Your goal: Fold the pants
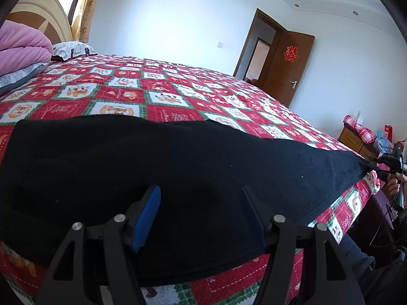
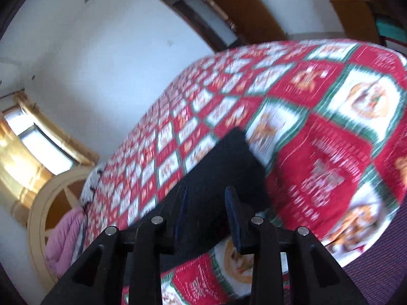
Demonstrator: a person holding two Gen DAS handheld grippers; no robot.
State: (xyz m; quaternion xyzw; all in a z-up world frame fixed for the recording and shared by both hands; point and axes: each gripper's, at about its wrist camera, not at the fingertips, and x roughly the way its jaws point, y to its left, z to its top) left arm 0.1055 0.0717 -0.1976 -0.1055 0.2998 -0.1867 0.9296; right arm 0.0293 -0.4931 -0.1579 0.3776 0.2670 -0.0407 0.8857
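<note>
I am working over the bed (image 1: 178, 94), covered by a red, white and green patchwork quilt. The pants (image 1: 178, 167), black, lie flat along the near edge of the bed, spread lengthwise from left to right.

The main risk, as I judge it, is the whole garment sliding off the near edge. It lies close to the drop, and an uneven pull from one end would drag it over.

The left hand-held gripper (image 1: 201, 216) stands wide over the near hem of the pants, jaws apart and not pressing on any cloth. If I close here without lowering first, I expect to catch only the top layer, and the fold would then separate.

The right hand-held gripper (image 2: 206, 213) stands at a narrow gap with the far end of the pants between its fingers; the view is blurred. I see no pad pressing on the cloth, so I treat this end as released. In the left view it sits at the pants' right corner (image 1: 363, 165). A snagged corner could lift with the withdrawing tool and skew the leg.
</note>
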